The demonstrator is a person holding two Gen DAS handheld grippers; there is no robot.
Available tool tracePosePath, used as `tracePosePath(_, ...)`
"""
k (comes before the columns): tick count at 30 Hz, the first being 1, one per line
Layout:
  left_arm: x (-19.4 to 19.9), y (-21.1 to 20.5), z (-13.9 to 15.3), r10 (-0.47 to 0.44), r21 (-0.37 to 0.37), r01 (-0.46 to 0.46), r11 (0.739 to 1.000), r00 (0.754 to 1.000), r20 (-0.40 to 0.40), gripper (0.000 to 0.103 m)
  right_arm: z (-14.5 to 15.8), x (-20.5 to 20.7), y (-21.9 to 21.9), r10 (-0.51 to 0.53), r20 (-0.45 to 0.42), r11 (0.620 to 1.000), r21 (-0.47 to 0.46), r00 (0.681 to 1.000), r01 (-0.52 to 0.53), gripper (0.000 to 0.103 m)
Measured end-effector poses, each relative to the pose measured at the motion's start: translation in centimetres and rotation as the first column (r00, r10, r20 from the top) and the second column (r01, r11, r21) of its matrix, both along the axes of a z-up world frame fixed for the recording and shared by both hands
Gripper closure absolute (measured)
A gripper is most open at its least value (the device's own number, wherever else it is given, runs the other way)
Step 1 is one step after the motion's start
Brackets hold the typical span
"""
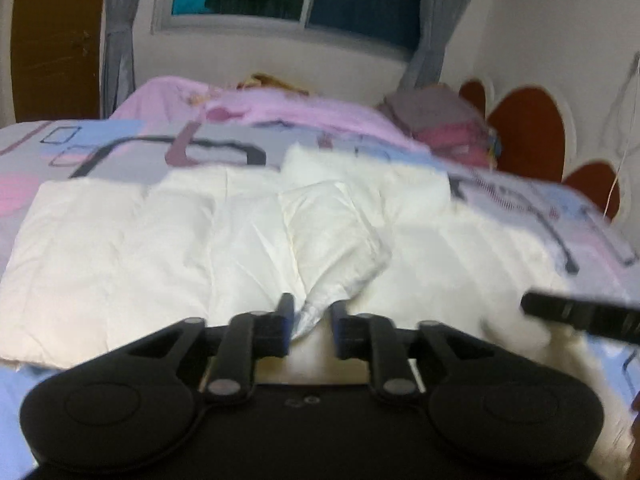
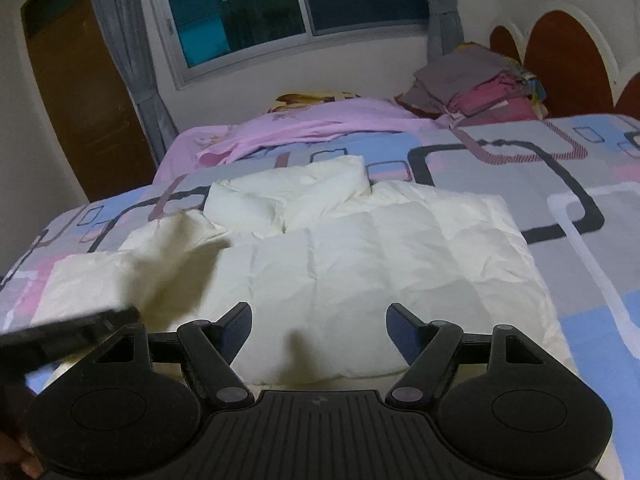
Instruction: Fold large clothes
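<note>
A large white puffy quilted jacket point(image 1: 224, 232) lies spread on the bed, its collar toward the far side; it also shows in the right wrist view point(image 2: 360, 264). My left gripper point(image 1: 311, 312) is nearly shut on a raised fold of the white jacket point(image 1: 320, 300) near its near edge. My right gripper point(image 2: 319, 320) is open and empty, hovering over the jacket's near hem. The right gripper shows as a blurred black bar in the left wrist view point(image 1: 580, 316). The left gripper shows blurred at the left of the right wrist view point(image 2: 68, 336).
The bed has a patterned blue, grey and pink cover point(image 2: 520, 168). A pink blanket point(image 2: 320, 128) lies at the far side. A pile of folded clothes point(image 2: 480, 88) sits by the red headboard point(image 2: 568, 64). A window point(image 2: 280, 4) and a brown door point(image 2: 80, 96) are behind.
</note>
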State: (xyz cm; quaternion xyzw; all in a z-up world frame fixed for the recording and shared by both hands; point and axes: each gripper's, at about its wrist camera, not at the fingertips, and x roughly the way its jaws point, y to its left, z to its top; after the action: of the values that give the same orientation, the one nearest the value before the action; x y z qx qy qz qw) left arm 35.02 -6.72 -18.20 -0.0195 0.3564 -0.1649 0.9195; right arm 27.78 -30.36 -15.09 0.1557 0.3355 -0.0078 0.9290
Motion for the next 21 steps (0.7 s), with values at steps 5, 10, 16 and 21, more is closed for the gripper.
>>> tracePosePath(5, -2.2, 0.6, 0.8, 0.014, 0.038, -0.015, 0.999, 0.999, 0.035, 0.05, -0.2, 0.6, 0.7, 0.034, -0.004, 0.998, 0.052, 0.999, -0.033, 0.029)
tracePosePath(10, -3.8, 3.7, 2.2, 0.09, 0.057, -0.094, 0.994, 0.993, 0.07, 0.047, -0.7, 2.1, 3.0, 0.095, -0.019, 0.99, 0.102, 0.995, -0.093, 0.029)
tracePosePath(16, -4.5, 8.7, 1.7, 0.225, 0.093, -0.229, 0.969, 0.973, 0.05, 0.046, -2.1, 4.8, 6.0, 0.166, -0.057, 0.973, 0.171, 0.985, -0.154, 0.029)
tracePosePath(21, -4.8, 11.3, 1.0, 0.285, 0.101, -0.286, 0.953, 0.958, 0.026, 0.046, -3.2, 7.0, 8.0, 0.195, -0.081, 0.964, 0.202, 0.978, -0.175, 0.029)
